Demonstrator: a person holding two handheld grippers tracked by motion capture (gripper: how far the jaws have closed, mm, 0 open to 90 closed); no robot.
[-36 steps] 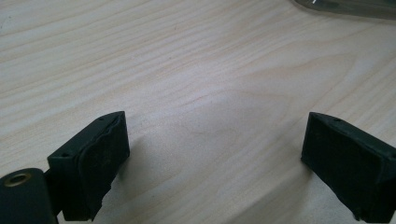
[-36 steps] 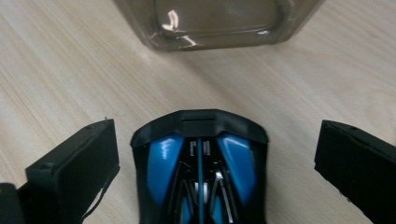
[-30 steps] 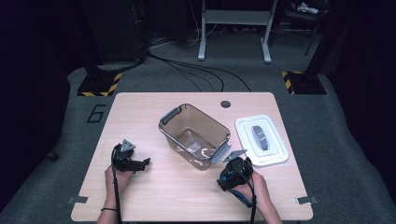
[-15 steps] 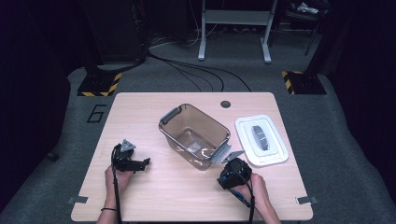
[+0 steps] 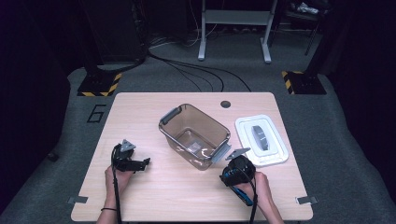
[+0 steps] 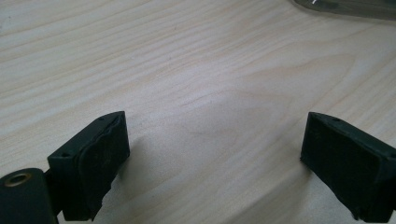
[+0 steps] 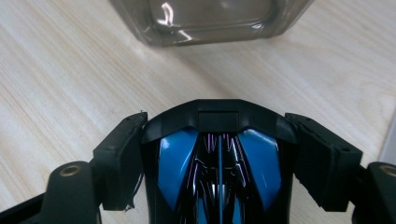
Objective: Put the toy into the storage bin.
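The right claw [image 7: 219,163] has just been closing and now grips a black-and-blue toy car [image 7: 219,163] between its pads, low in the frame, just below the clear plastic bin [image 5: 194,135]. The left claw [image 6: 212,163] rests wide open on the bare tabletop [image 6: 187,60] at lower left, holding nothing.

Hand-held gripper [image 6: 215,158] spread (nothing between) over table [image 6: 187,70].

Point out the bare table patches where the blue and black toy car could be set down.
Bare wood lies between the left gripper and the clear brown plastic bin, and along the table's far-left edge. It is crowded between the bin, the white lid and the right gripper.
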